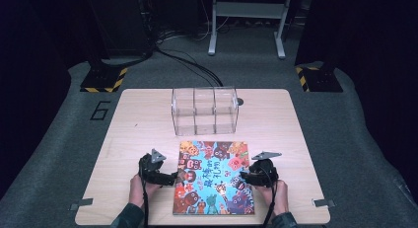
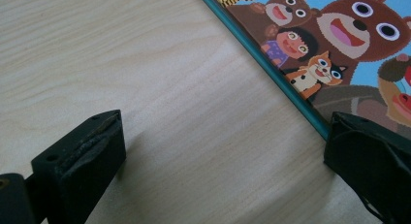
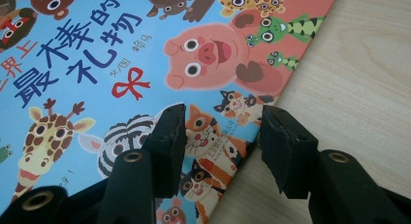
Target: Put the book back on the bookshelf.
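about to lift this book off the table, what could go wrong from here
The picture book lies flat on the table. The right tongs straddle only its thin edge, one jaw on the cover and one at the rim, so they may slip off or lift the cover alone. The left tongs stand wide open, one jaw at the book's edge and one on bare wood, so the book could tilt or slide if raised from one side.
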